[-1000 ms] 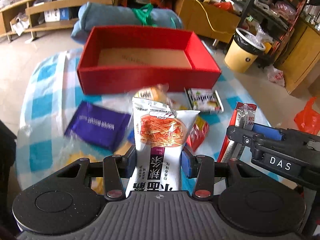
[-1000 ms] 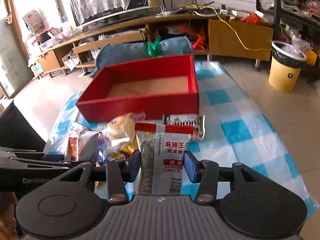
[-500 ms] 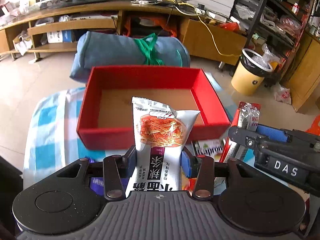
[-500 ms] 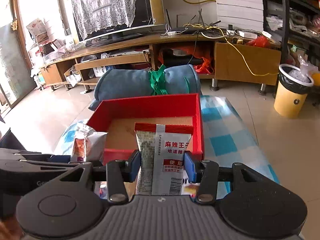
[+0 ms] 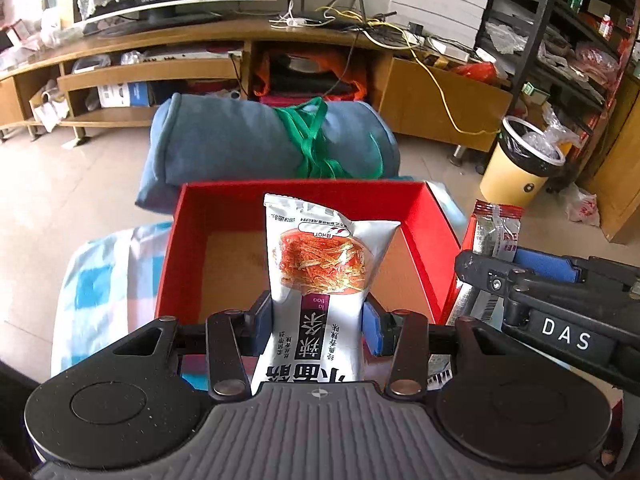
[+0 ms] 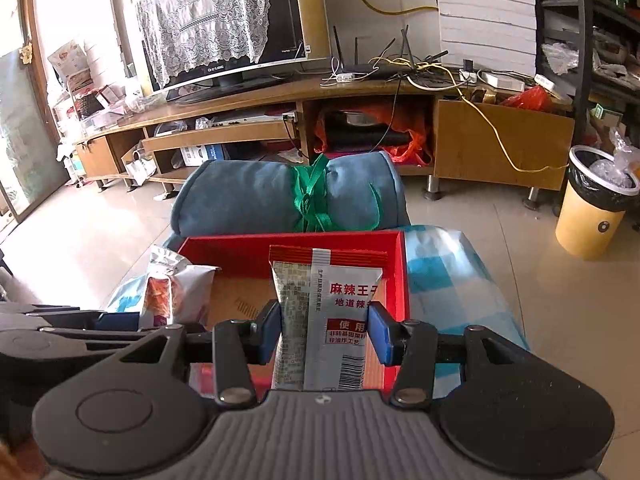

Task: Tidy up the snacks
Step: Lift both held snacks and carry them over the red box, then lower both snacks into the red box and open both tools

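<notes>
My left gripper [image 5: 318,320] is shut on a white snack bag with an orange picture [image 5: 320,264] and holds it upright over the red box [image 5: 432,240], whose brown floor shows bare. My right gripper [image 6: 324,332] is shut on a silver packet with a red top [image 6: 328,308] and holds it over the same red box [image 6: 400,280], near its right wall. Each gripper shows in the other's view: the right one [image 5: 532,280] at the right, the left one with its bag [image 6: 176,292] at the left.
The box sits on a blue-and-white checked cloth [image 5: 100,288]. A rolled blue blanket tied with green ribbon [image 5: 264,144] lies right behind the box. A yellow waste bin [image 5: 516,168] stands on the floor at the right. A wooden TV cabinet [image 6: 240,128] runs along the back.
Both grippers have risen and moved forward with their packets, from above the loose snacks on the cloth to over the red box. Both grips are unchanged.
</notes>
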`<state>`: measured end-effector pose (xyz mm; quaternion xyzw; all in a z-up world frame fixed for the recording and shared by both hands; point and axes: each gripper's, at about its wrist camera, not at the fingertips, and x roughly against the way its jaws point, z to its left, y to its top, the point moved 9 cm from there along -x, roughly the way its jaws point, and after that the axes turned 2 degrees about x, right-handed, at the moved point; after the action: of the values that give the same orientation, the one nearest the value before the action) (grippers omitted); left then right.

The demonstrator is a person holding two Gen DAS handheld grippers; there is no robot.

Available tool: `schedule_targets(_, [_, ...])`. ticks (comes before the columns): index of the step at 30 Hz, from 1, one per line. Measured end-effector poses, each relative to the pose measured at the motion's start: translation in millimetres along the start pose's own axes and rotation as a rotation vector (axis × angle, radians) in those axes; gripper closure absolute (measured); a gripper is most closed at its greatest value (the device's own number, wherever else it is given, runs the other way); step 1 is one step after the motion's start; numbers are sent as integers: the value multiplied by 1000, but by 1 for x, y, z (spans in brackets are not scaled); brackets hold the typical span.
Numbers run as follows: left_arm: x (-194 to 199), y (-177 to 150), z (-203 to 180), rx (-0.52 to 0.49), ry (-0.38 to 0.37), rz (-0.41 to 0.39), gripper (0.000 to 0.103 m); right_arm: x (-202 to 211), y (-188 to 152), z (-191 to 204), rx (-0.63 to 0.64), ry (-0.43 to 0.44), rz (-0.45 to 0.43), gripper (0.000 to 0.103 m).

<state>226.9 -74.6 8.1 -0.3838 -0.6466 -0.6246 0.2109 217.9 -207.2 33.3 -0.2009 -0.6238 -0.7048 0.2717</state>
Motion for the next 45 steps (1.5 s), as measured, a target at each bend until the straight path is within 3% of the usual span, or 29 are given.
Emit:
schedule_targets(15, [-37,32,11,16,28,-2,50,-48,30,1,17,-3,9,62])
schedule_targets(24, [-71,31,20,13,77,35,50,-92,17,-6,34,-35,84,63])
schedule_targets(26, [-78,29,21,9,86,46,50,-101,16,-5,37,-32,99,68])
schedule_targets(33, [-104,18,29,1,124,98,54,-138,-13,-9,32,-24,222,72])
schedule_targets(37, [-115,13,35,14,129,127,53,-140,-11,-10,28,-19,222,73])
schedule_targets(45, [-117,7,39,12,145,149,40,-147,-21,-2,18,18,262,72])
